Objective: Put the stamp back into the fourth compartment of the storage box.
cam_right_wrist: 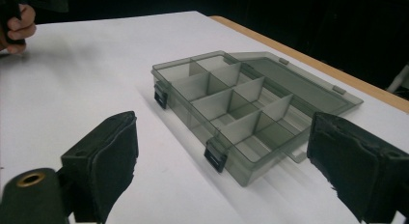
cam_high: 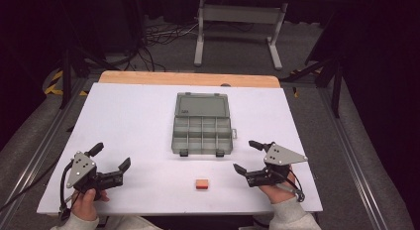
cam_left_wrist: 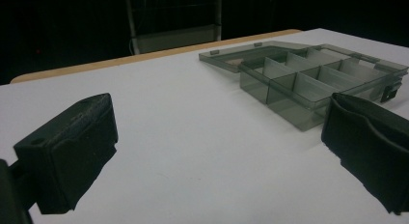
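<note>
Both grippers gape; grey compartment box (cam_high: 203, 128) lies open, lid flat.

High view: overhead from near table (cam_high: 129, 111) edge, facing forward. Gripper views: low, close, both sharing the open compartment box (cam_left_wrist: 308, 84) mid-table.

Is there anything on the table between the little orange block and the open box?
No. Only bare white table lies between the orange block and the open box. Both open claws, left and right, sit off to the sides.
</note>
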The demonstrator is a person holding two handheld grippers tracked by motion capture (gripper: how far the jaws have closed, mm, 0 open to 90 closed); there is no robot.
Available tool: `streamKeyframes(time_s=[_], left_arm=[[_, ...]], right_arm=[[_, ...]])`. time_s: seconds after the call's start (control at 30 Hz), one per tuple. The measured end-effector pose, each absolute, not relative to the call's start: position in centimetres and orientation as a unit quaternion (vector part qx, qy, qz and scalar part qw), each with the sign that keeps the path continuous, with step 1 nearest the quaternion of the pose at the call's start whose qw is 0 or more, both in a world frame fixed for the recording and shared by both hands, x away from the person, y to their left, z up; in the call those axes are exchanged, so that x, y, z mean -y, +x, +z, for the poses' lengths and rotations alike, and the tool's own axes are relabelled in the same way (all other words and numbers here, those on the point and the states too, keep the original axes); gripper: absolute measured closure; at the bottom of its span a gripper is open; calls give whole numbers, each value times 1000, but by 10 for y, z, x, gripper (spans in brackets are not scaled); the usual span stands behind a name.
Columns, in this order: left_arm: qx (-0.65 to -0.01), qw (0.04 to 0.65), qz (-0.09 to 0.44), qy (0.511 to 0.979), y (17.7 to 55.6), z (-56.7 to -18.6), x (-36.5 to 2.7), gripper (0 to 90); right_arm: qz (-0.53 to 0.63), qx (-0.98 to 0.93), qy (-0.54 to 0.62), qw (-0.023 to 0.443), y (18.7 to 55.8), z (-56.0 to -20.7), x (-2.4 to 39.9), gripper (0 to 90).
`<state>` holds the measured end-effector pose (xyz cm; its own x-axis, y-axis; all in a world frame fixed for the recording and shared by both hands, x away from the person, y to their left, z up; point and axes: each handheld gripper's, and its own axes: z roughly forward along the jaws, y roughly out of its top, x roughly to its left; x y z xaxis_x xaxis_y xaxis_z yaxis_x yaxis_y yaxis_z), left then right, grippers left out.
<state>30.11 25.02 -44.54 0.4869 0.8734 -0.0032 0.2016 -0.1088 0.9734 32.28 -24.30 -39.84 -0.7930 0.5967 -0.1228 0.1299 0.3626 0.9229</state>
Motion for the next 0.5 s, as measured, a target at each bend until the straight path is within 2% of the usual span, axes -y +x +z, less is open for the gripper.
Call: streamKeyframes(time_s=[0.5], left_arm=[[-398, 536, 313, 675, 301, -446, -250, 2]], right_arm=[[517, -816, 183, 183, 335, -389, 206, 145]])
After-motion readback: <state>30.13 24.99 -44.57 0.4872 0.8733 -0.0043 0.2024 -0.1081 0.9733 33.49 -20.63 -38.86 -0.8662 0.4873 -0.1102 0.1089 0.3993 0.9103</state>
